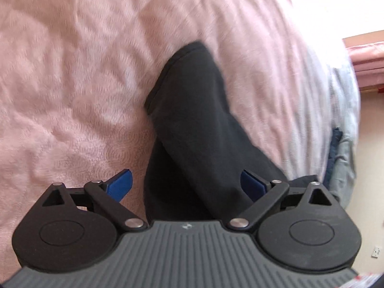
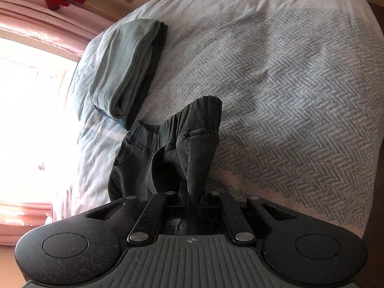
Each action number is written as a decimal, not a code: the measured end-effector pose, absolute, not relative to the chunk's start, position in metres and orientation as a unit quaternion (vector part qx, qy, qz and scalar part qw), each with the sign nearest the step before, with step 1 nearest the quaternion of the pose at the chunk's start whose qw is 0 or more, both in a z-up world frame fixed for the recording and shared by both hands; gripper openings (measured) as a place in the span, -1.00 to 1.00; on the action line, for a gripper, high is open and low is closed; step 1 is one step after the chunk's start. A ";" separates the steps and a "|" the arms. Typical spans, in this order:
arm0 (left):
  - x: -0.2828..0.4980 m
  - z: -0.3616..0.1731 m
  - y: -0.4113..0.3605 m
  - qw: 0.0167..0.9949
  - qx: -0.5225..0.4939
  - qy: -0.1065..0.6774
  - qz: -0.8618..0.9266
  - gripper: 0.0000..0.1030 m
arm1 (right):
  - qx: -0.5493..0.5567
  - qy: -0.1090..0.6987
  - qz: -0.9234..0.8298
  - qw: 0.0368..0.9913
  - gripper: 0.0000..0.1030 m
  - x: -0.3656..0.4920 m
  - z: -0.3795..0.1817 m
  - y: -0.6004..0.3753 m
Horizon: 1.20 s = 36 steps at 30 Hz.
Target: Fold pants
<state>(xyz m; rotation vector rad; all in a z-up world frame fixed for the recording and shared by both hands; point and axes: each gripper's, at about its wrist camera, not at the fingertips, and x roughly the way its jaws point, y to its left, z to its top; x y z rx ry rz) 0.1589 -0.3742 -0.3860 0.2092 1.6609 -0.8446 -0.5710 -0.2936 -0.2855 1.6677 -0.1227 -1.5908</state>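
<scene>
A dark grey pants leg (image 1: 192,120) lies on the pink blanket (image 1: 72,72), its hem pointing away from me. My left gripper (image 1: 186,184) hovers over the near part of that leg. Its blue pads (image 1: 120,184) stand wide apart on either side of the cloth without pressing it. In the right wrist view the waistband end of the pants (image 2: 192,129) is bunched and lifted off the bed. My right gripper (image 2: 189,193) is shut on a fold of this cloth, and the elastic waistband shows just beyond the fingers.
A folded grey-green garment on a dark one (image 2: 127,64) sits at the bed's far left corner. A herringbone blanket (image 2: 288,84) covers the bed to the right. Pink curtains (image 2: 36,24) and a bright window lie beyond. Blue and grey clothes (image 1: 340,156) rest at the bed's edge.
</scene>
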 end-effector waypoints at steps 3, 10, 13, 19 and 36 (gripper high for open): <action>0.153 -0.412 -0.375 0.584 0.077 0.728 -0.352 0.05 | 0.667 -0.052 -0.632 0.391 -0.97 -0.572 -0.290 -0.292; 0.165 -0.303 -0.425 0.620 0.055 0.589 -0.515 -0.82 | 0.664 -0.058 -0.625 0.405 -0.97 -0.566 -0.282 -0.300; 0.175 -0.233 -0.444 0.637 0.045 0.502 -0.584 -0.82 | 0.671 -0.066 -0.605 0.424 -0.97 -0.555 -0.276 -0.303; 0.227 -0.155 -0.421 0.682 0.006 0.387 -0.621 -0.69 | 0.677 -0.074 -0.545 0.489 -0.97 -0.505 -0.265 -0.298; 0.257 -0.330 -0.326 0.684 0.016 0.631 -0.367 0.34 | 0.719 0.026 -0.574 0.392 -0.78 -0.473 -0.321 -0.282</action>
